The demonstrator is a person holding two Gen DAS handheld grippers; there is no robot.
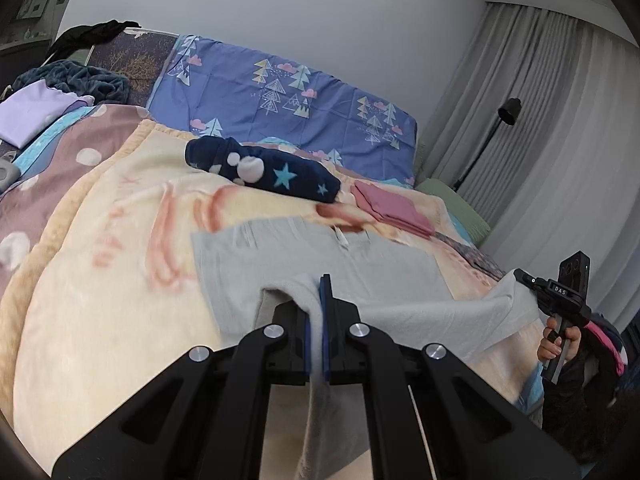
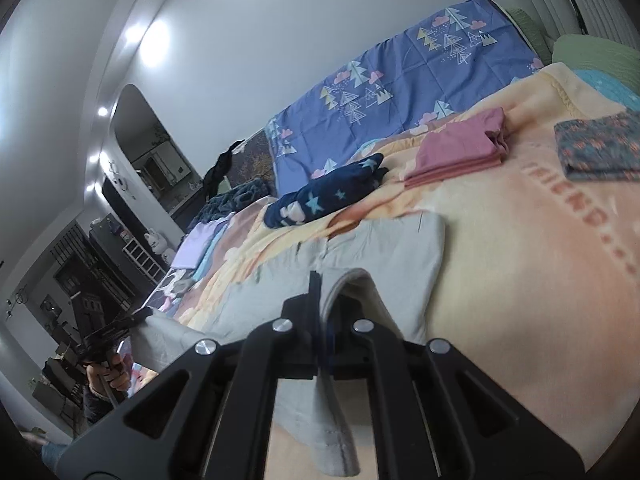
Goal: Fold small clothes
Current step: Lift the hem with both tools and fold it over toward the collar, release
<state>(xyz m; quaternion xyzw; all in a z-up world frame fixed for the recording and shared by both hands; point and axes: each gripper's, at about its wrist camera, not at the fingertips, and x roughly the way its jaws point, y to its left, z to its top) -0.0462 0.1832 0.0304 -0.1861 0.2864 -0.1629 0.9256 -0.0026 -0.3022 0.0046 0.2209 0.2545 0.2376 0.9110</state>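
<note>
A pair of pale grey trousers lies spread on a cream blanket across the bed, its near ends lifted clear. The left gripper is pressed together on one leg end, the cloth hanging down between its blue pads; the right gripper pinches the other leg end the same way. The step in hand looks to be the first fold: both leg ends raised to be carried over toward the waistband. The next move calls for the two grippers to travel together, keeping the cloth taut and its edges square, before laying it down. The left view shows the person's hand on the right gripper's handle and a floor lamp; the right view alone shows a folded patterned cloth beyond the folded pink garment and navy star-print piece.
</note>
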